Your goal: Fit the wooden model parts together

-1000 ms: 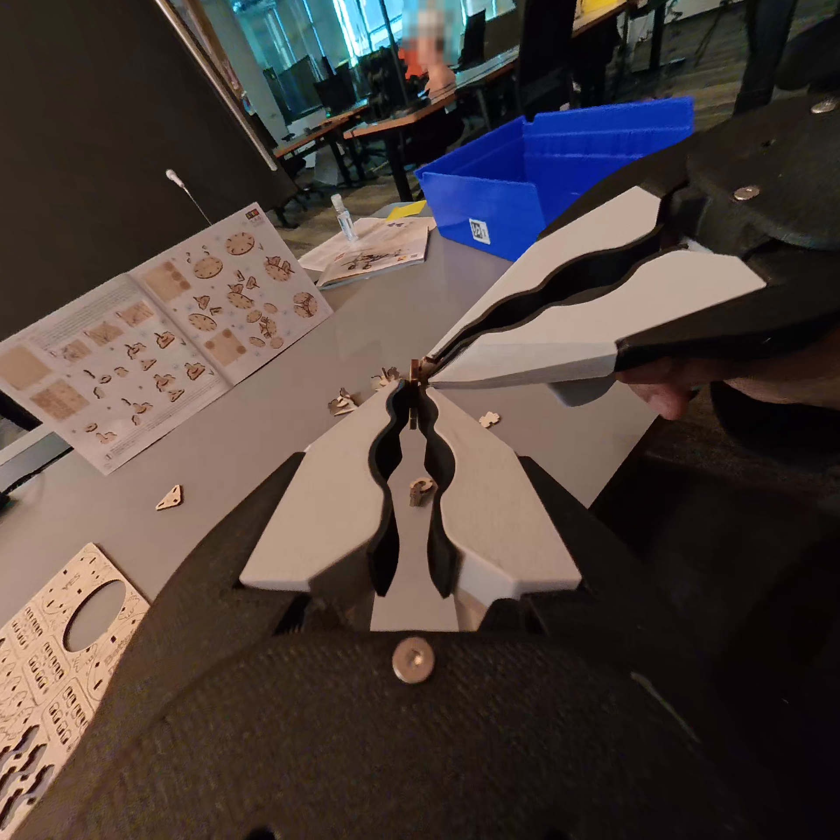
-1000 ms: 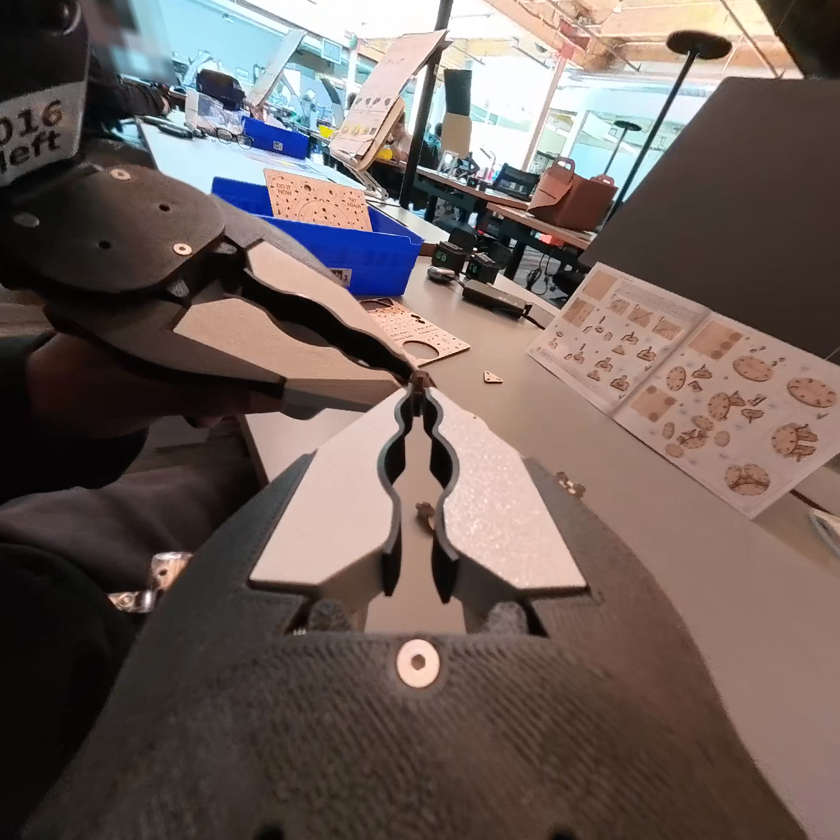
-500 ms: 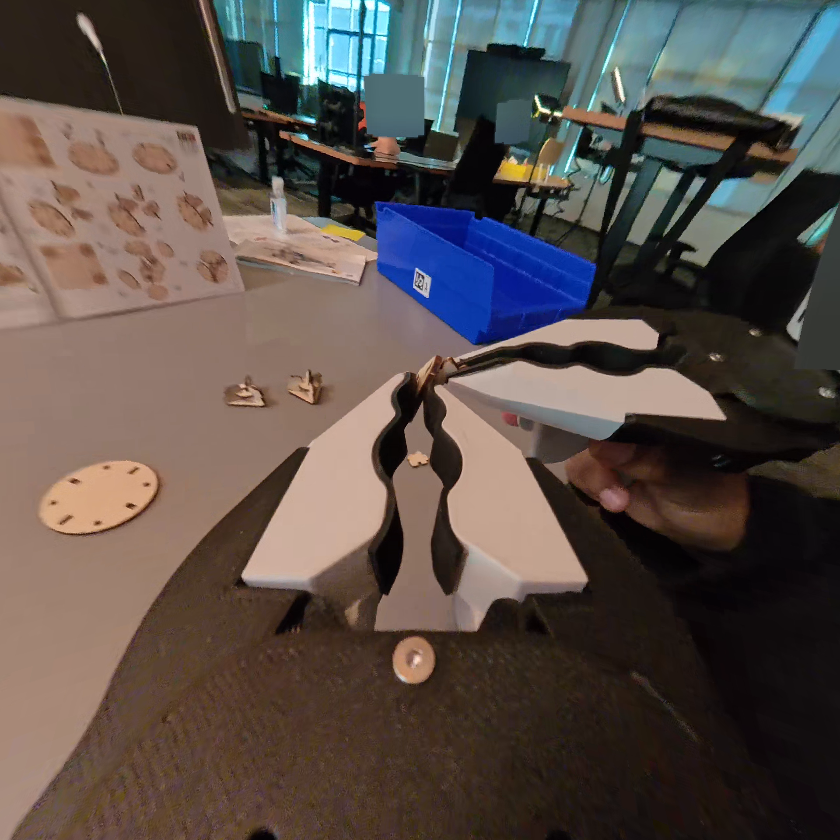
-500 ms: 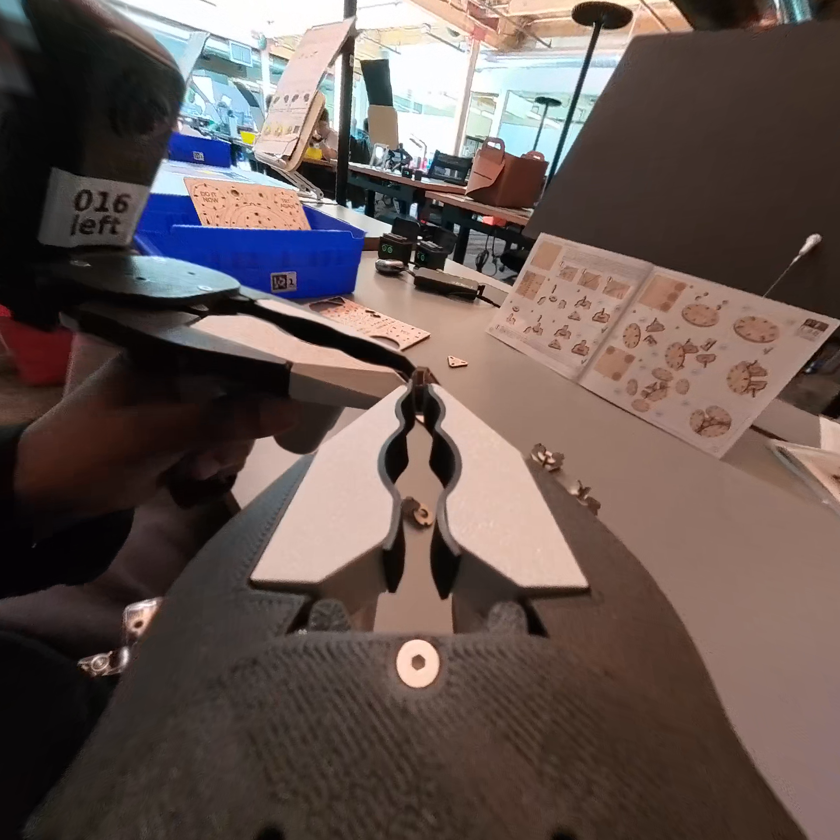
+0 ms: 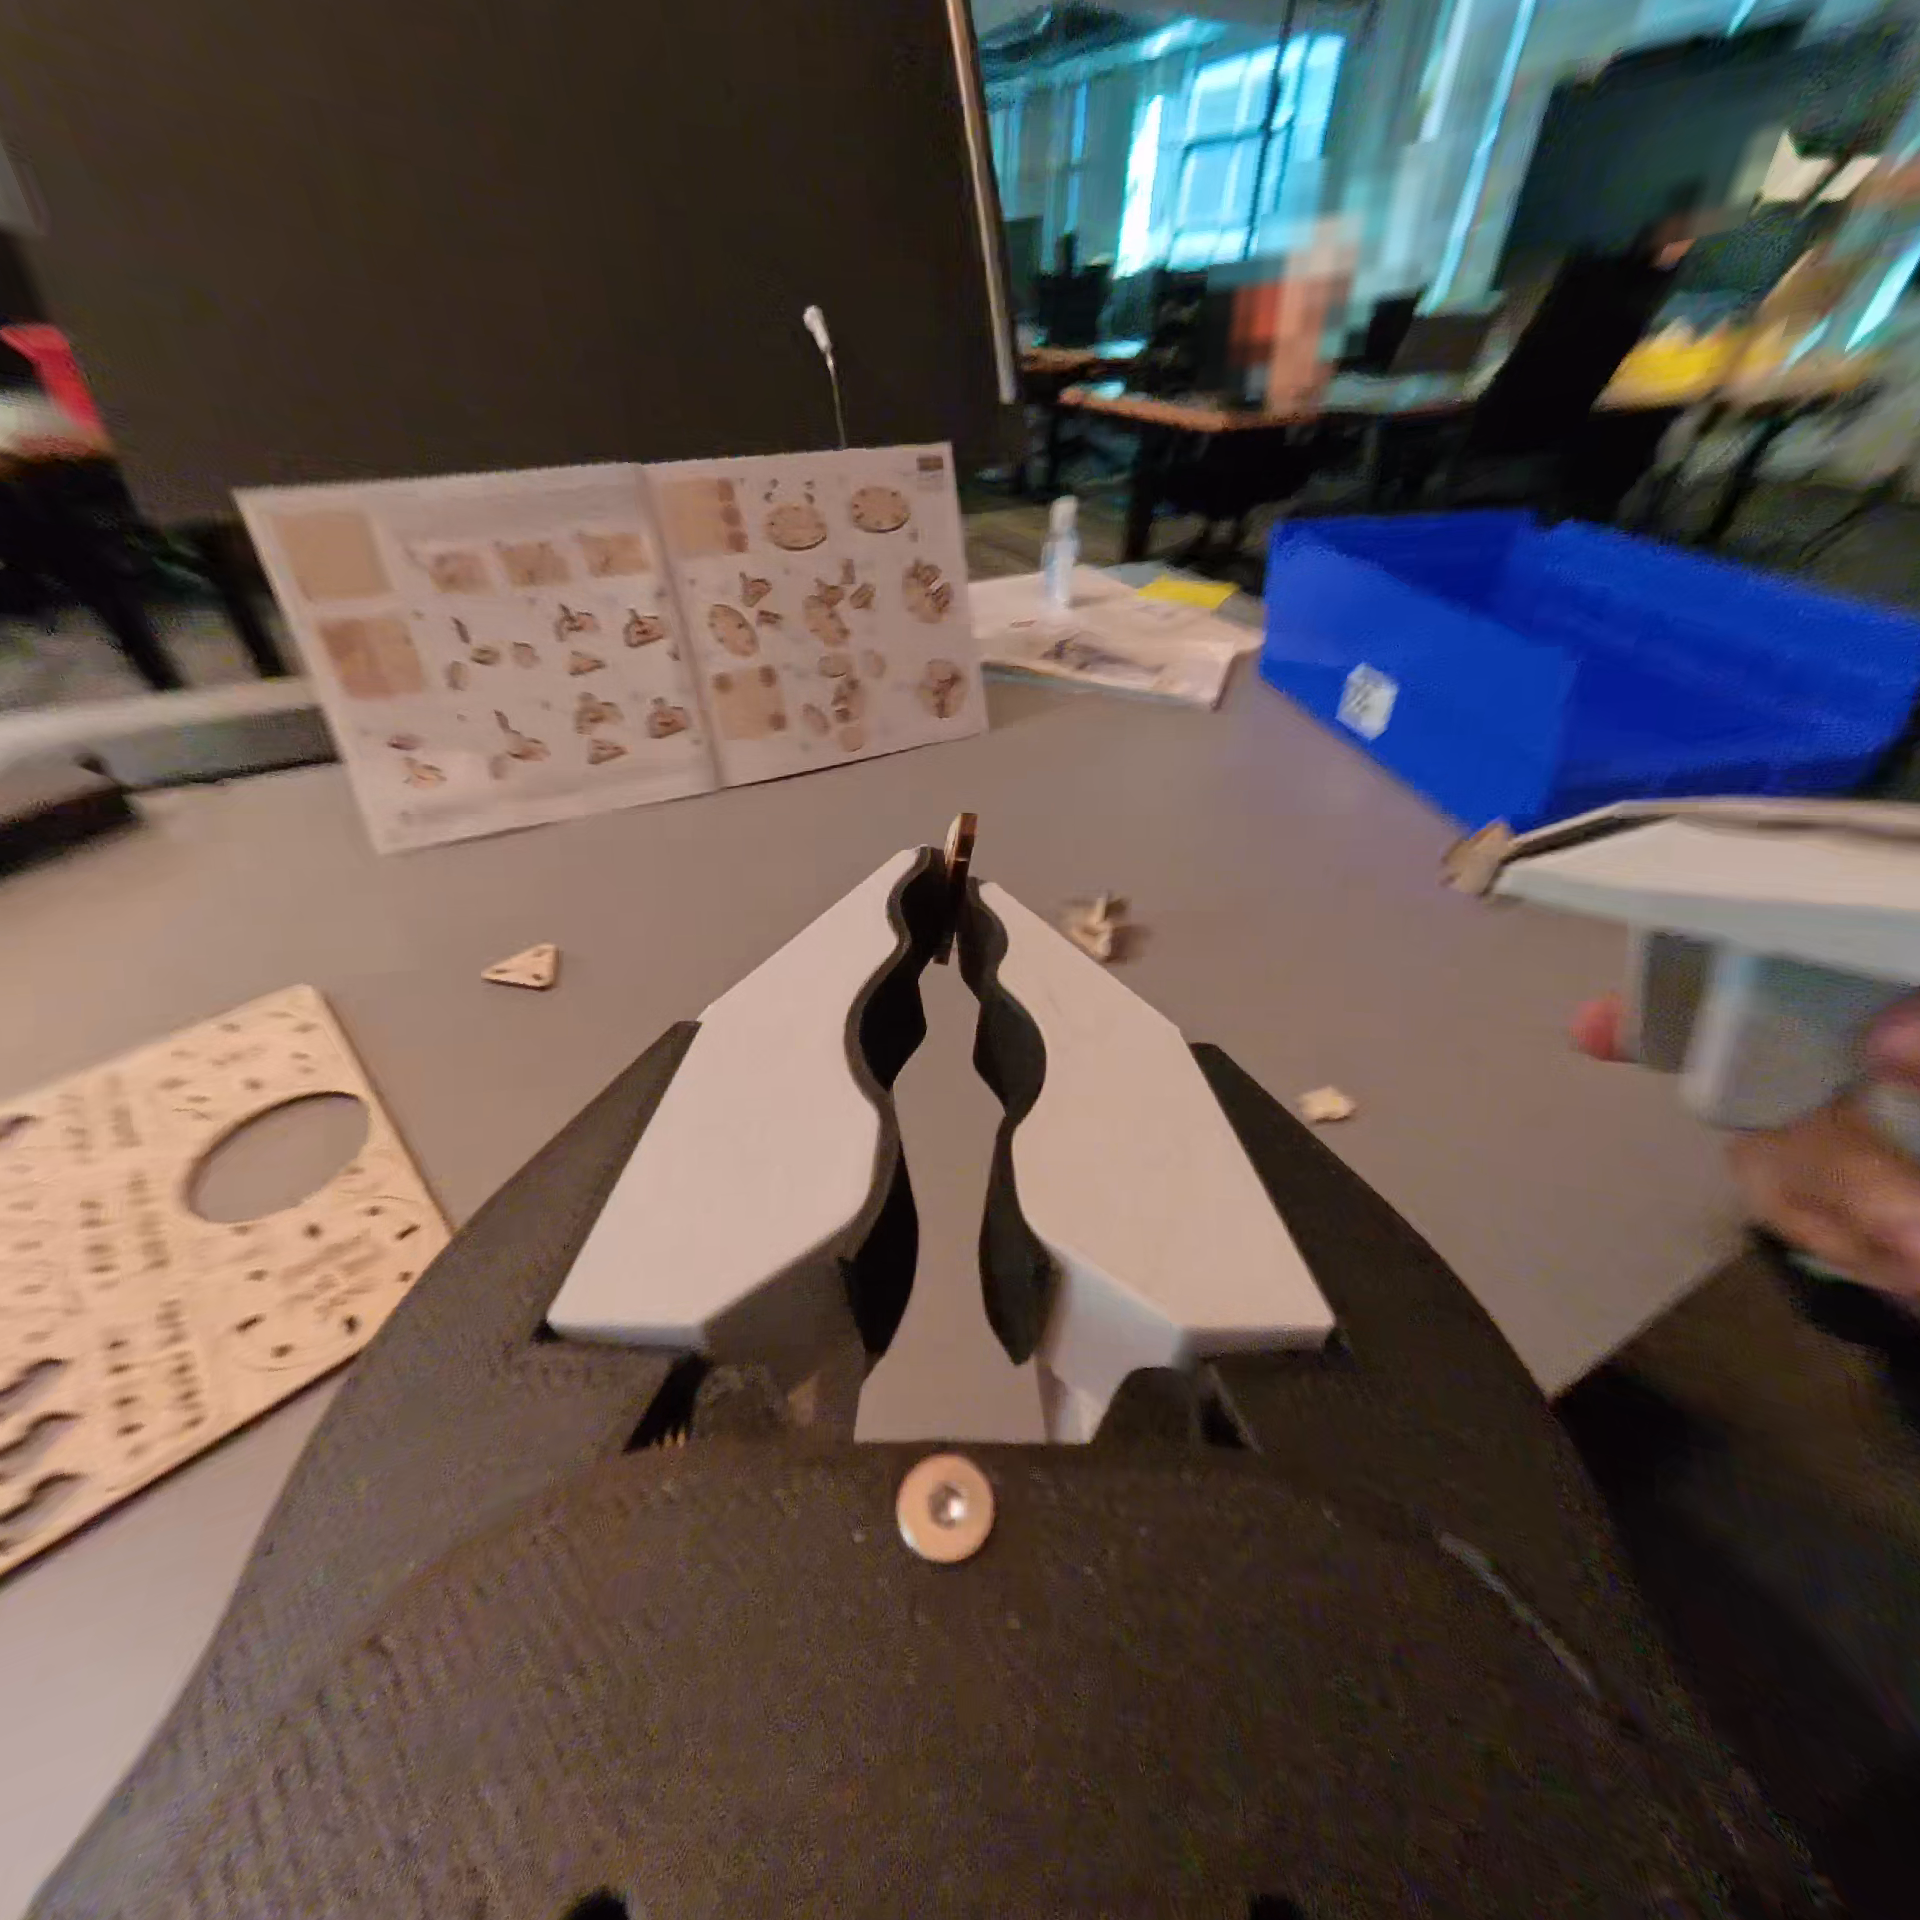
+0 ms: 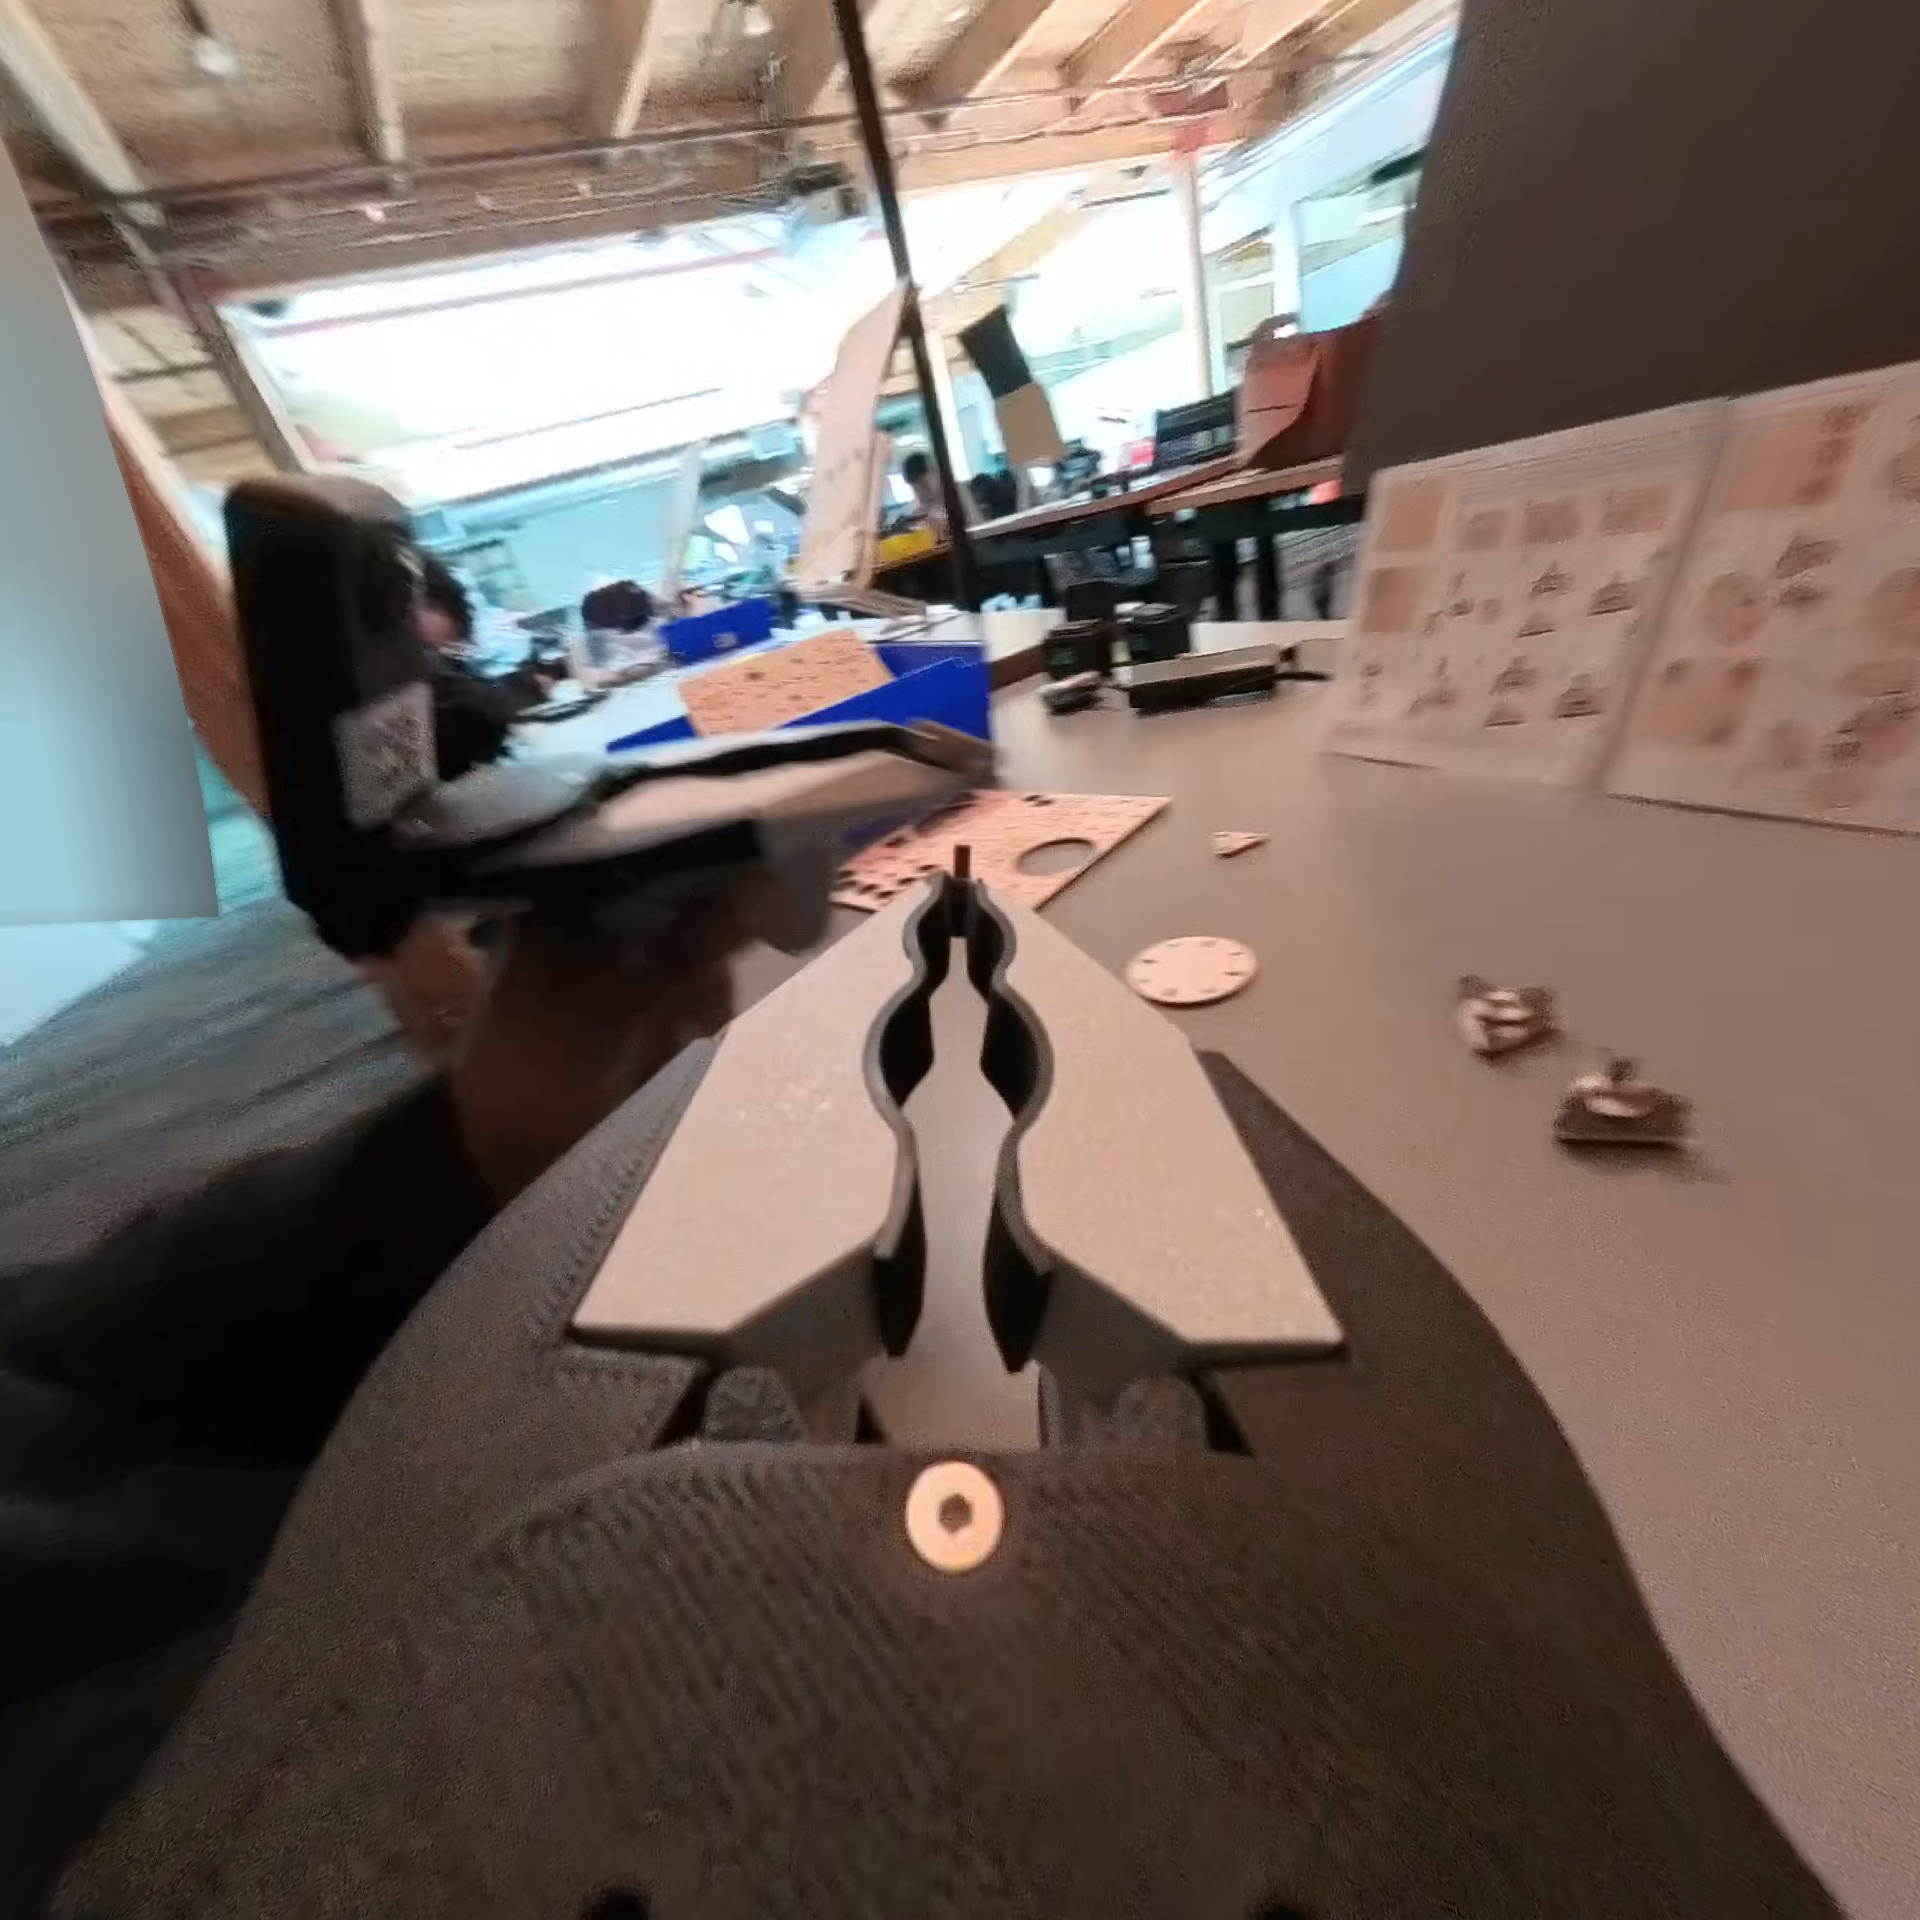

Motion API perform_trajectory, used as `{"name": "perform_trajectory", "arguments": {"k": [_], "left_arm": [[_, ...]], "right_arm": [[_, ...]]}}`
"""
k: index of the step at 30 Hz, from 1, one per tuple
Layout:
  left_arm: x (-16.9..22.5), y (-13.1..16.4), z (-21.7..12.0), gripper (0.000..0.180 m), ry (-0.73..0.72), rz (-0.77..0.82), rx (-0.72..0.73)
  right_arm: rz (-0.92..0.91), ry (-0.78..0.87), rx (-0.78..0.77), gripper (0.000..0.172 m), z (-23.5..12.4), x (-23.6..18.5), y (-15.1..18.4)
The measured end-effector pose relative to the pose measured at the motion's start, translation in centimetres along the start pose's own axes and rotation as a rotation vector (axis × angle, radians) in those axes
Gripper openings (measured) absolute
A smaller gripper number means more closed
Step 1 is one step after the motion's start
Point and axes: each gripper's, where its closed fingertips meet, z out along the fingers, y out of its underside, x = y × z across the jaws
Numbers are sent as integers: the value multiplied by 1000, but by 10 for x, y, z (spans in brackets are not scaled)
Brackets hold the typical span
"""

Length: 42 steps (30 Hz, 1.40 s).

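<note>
In the left wrist view my left gripper (image 5: 951, 883) is shut on a small thin wooden part (image 5: 958, 847), held edge-on and sticking up past the fingertips, above the grey table (image 5: 1247, 831). My right gripper (image 5: 1496, 873) is off to the right, with a small wooden part (image 5: 1473, 862) at its tip. In the right wrist view my right gripper (image 6: 958, 896) is shut on a thin dark-edged wooden part (image 6: 960, 862). The left gripper (image 6: 935, 753) shows blurred at the left, apart from it.
An open instruction booklet (image 5: 623, 644) stands at the back and a blue bin (image 5: 1558, 665) at the back right. A punched wooden sheet (image 5: 156, 1226), a triangular piece (image 5: 525, 966), a round disc (image 6: 1192, 968) and small assemblies (image 6: 1507, 1013) lie on the table. Left tips to right tips: about 10 centimetres.
The two grippers were tip to tip on the wooden parts. They have drawn apart, each still shut on its own part, and the left one has swung towards the booklet.
</note>
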Motion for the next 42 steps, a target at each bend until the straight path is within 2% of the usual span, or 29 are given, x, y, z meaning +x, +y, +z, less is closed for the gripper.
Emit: {"name": "perform_trajectory", "arguments": {"k": [2, 6, 10, 13, 18, 22, 26, 27, 30, 31, 34, 38, 42], "left_arm": [[-3, -11, -9, 3, 57, -94, 49], [23, 2, -3, 3, 135, -33, 24], [41, 16, 5, 3, 274, -116, -15], [42, 46, 12, 3, 357, -247, -178], [30, 91, 20, 2, 399, -470, -405], [19, 119, 27, 3, 363, -474, -533], [24, 133, 29, 7, 422, -521, -643], [22, 132, 30, 9, 421, -520, -642], [6, 124, 34, 42, 343, -458, -591], [4, 116, 35, 44, 334, -421, -550], [28, 98, 29, 44, 446, -308, -490], [65, 111, 27, 47, 542, -181, -551], [68, 128, 32, 27, 499, -85, -623]], "right_arm": [[-106, 34, -2, 1, -2, 7, -4], [-9, -82, 38, 0, -4, -2, -10], [77, -160, 70, 0, -10, 5, -16], [130, -200, 82, 0, -16, 15, -20], [174, -151, 51, 0, -24, 47, -11], [205, -115, -29, 0, -21, 63, 14], [271, -163, -53, 0, -18, 60, 26], [285, -175, -45, 0, -18, 59, 26], [361, -182, -9, 0, -23, 66, 22], [402, -185, 1, 0, -24, 68, 22], [504, -207, 14, 0, -25, 72, 24], [449, -186, 48, 0, -29, 69, 19], [491, -197, 70, 0, -28, 74, 17]]}}
